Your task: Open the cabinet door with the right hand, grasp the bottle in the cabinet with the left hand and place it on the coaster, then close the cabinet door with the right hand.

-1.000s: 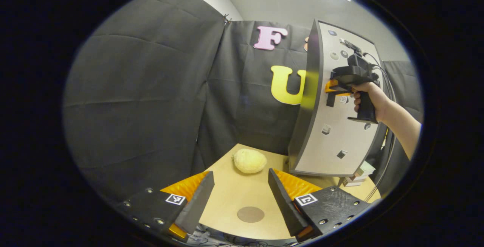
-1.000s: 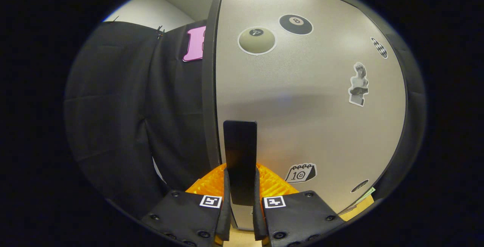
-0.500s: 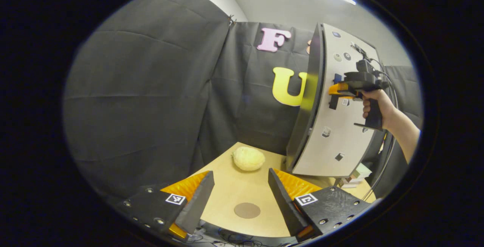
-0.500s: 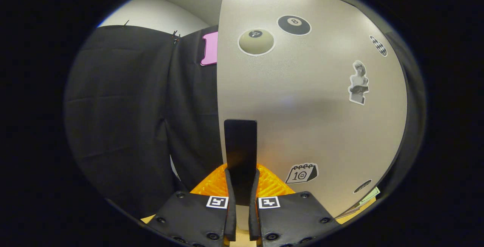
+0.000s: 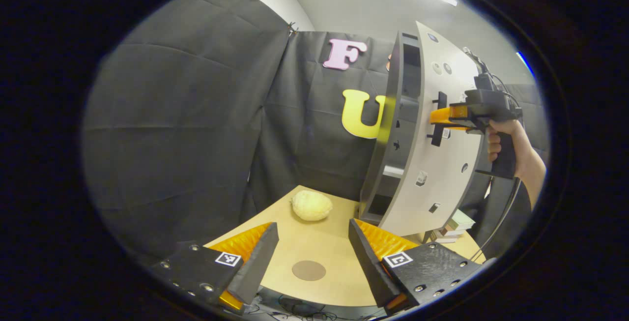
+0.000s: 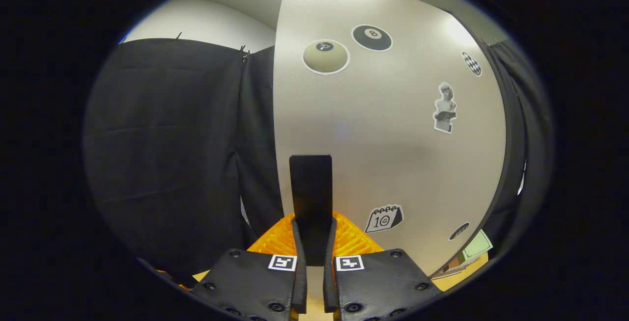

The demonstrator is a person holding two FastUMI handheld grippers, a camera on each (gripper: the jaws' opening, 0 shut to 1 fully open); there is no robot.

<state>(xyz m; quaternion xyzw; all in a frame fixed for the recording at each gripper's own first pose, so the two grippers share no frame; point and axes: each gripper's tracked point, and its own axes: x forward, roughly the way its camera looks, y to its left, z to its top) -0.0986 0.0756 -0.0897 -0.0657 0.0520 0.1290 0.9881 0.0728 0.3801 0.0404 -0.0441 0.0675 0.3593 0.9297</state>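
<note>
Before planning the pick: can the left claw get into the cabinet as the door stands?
Probably not yet. The door is only ajar, the gap narrow. The right claw grips its handle; the left claw waits open.

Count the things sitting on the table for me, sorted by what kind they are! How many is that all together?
Tall grey cabinet with a sticker-covered door: 1
Round brown flat coaster: 1
Bumpy pale yellow lemon-like fruit: 1
Small stack of pale boxes or books behind the door: 1 stack
Total: 4 things on the light wooden table.
</note>
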